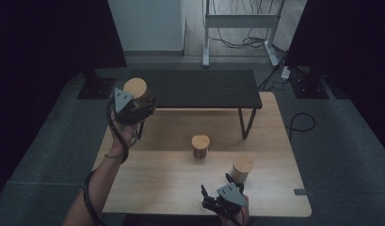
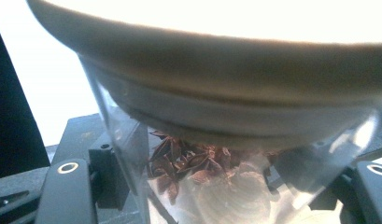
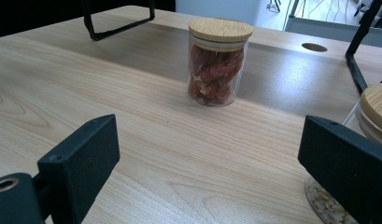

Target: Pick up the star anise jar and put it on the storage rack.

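**Mara:** High view first. How many jars do you count?

**Ilse:** Three, all short glass cylinders with flat round wooden lids. One is lifted in the left gripper [image 1: 133,106] at the left end of the black shelf [image 1: 204,88]. That's the star anise jar [image 1: 136,90].

**Mara:** The left gripper view agrees: clear glass wall pressed between the two black jaws, dark star-shaped pods [image 2: 184,156] inside, and the pale lid rim [image 2: 216,60] looming across the top. So those jaws are clamped on it.

**Ilse:** And the other two?

**Mara:** Both stand upright on the wooden table [image 1: 157,179], which has a light, straight grain. The chilli jar [image 3: 219,63] sits near the middle, packed with wrinkled red pieces. The third jar [image 1: 242,169] is nearer the right gripper [image 1: 220,190].

**Ilse:** In the right gripper view that third jar [image 3: 371,116] pokes out behind the right-hand jaw, with small pale kernels at its base. Is it held?

**Mara:** No. The jaws are spread wide with bare table between them, holding nothing. The jar stands just beside one jaw.

**Ilse:** The shelf looks matte black with thin bent metal legs [image 3: 118,23].
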`<state>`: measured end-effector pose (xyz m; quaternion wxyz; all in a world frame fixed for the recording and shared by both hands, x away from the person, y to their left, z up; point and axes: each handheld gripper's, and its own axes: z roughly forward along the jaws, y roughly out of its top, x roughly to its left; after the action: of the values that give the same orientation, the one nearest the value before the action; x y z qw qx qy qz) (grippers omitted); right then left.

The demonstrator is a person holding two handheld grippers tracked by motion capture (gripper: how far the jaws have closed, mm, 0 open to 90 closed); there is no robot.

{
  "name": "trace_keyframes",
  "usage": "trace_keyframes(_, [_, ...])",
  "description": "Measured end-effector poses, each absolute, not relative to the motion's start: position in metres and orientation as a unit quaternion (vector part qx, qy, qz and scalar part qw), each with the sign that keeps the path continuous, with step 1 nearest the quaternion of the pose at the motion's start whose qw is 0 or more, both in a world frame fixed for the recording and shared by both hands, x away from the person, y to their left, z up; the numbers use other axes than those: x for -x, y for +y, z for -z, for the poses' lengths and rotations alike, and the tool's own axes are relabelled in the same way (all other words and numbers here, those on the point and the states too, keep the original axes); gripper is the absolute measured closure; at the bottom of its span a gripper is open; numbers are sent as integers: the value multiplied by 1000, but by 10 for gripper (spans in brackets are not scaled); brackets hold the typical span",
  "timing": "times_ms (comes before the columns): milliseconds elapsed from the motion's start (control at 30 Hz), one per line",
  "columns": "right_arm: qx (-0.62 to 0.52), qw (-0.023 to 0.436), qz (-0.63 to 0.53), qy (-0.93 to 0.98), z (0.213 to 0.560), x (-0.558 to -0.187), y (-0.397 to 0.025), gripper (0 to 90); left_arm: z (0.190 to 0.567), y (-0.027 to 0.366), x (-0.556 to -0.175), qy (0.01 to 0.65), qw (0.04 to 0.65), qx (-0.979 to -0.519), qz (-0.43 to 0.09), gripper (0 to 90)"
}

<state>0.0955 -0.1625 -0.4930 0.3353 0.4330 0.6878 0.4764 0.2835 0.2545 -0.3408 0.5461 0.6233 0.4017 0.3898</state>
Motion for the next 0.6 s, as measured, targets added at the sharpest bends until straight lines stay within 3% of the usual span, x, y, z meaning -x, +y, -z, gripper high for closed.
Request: trace_keyframes(600, [-435,334,-477,687,493,-96,-163,51,330,247,-305,396,536,-626,-405,261])
